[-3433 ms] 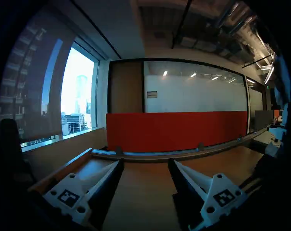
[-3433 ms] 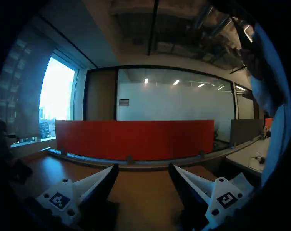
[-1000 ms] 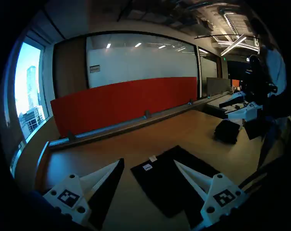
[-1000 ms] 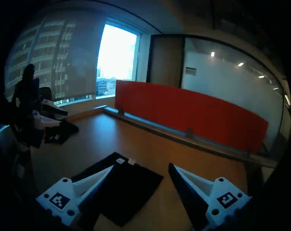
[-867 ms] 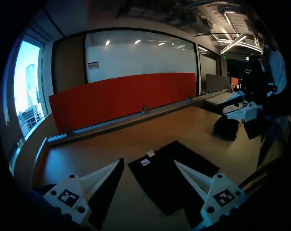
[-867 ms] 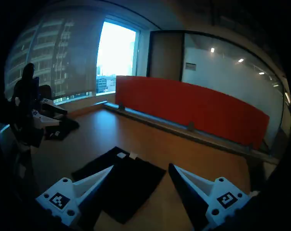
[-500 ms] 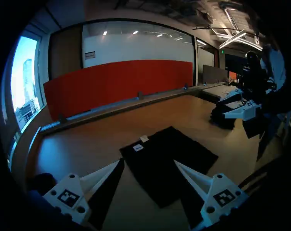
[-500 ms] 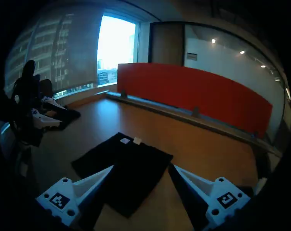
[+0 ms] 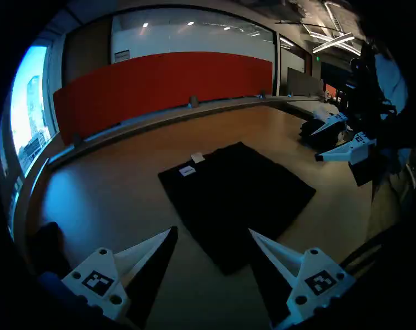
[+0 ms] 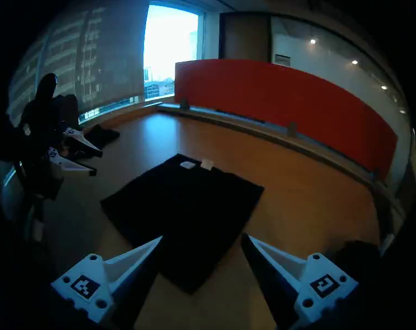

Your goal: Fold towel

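Observation:
A black towel (image 9: 235,192) lies flat and spread out on the wooden table (image 9: 109,181), with two small white tags (image 9: 188,170) at its far edge. My left gripper (image 9: 212,232) is open above the towel's near corner, holding nothing. In the right gripper view the same towel (image 10: 186,209) stretches ahead, tags (image 10: 187,164) on its far side. My right gripper (image 10: 202,238) hovers open over its near edge. The right gripper (image 9: 342,154) shows at the table's right, and the left gripper (image 10: 70,151) at its left, each held by a person.
A red partition (image 9: 164,77) runs along the table's far edge. A bright window (image 10: 169,44) is at the far left. Dark cloth piles sit on the table beyond the towel, one (image 9: 317,132) by the right gripper and one (image 10: 100,135) by the left.
Both grippers have tipped downward and come closer to the table. The towel now sits larger and nearer between the fingers of each. Both stay open.

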Demonstrator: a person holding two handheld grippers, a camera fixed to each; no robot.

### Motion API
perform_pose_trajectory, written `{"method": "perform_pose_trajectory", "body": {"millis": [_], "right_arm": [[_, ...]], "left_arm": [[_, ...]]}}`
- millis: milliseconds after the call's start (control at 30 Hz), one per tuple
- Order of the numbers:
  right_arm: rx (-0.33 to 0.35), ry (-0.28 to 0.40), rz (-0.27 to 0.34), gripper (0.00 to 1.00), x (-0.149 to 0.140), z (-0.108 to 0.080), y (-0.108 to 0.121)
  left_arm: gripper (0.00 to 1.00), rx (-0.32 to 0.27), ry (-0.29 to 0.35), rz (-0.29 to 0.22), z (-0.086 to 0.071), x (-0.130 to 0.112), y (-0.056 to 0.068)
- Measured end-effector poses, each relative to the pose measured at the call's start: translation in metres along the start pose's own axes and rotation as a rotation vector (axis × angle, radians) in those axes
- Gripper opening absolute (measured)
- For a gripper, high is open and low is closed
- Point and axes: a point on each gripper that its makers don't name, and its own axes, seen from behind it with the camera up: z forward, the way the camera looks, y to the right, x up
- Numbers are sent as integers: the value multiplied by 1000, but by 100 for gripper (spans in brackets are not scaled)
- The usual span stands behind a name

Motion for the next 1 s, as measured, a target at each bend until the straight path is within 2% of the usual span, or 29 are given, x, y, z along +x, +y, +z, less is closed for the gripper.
{"method": "perform_pose_trajectory", "body": {"millis": [400,700,1000], "right_arm": [[34,-96,-3,100,-51,18,-12],[51,-166,1,100,-85,22,-17],[59,-186,-3,99,-95,25,-17]], "left_arm": [[84,-43,-90,6,18,-41,9],[84,-73,-149,10,25,-66,17],[84,-90,-180,21,29,-76,21]]}}
